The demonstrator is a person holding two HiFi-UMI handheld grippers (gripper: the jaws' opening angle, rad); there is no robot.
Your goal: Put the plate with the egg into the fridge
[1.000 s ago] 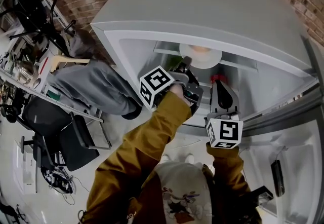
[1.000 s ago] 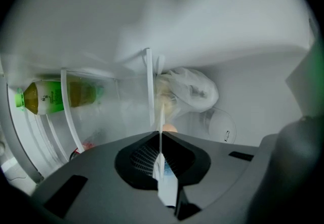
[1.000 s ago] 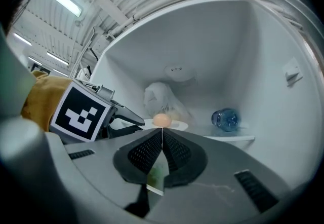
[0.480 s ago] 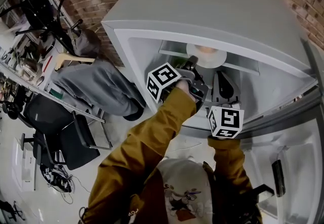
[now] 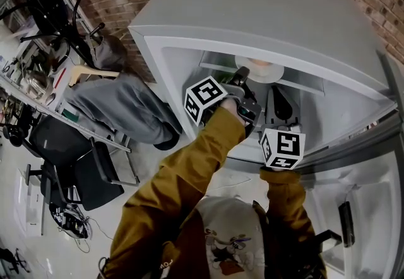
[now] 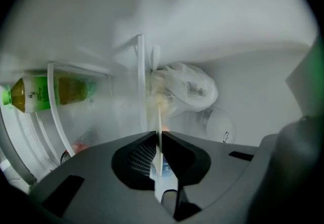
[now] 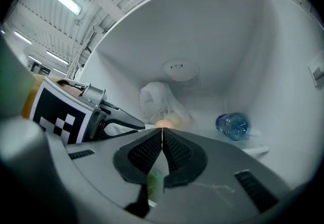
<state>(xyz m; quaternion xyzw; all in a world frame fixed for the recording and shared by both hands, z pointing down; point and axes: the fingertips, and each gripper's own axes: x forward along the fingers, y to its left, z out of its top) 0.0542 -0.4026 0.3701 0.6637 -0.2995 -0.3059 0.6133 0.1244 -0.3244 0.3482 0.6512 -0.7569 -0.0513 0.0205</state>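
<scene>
A white plate (image 5: 264, 73) with an egg (image 7: 163, 123) is inside the open fridge (image 5: 189, 57), in its top compartment. My left gripper (image 5: 242, 78) is shut on the plate's rim, which appears edge-on as a thin white strip (image 6: 158, 132) between the pads. My right gripper (image 5: 278, 96) is inside the compartment too, just right of the plate. Its jaws are together with only a thin bright line between them (image 7: 161, 139), and the egg sits just past their tips. The left gripper (image 7: 112, 119) shows at the left of the right gripper view.
A white plastic bag (image 7: 158, 99) lies at the back of the compartment, a blue water bottle (image 7: 233, 125) on its side to the right. A green tea bottle (image 6: 45, 94) and a clear container (image 6: 217, 124) are nearby. The fridge door (image 5: 366, 195) stands open at right. Chairs (image 5: 76, 170) stand behind.
Both grippers have moved deeper into the fridge with the plate. The right gripper has come up closer to the plate.
</scene>
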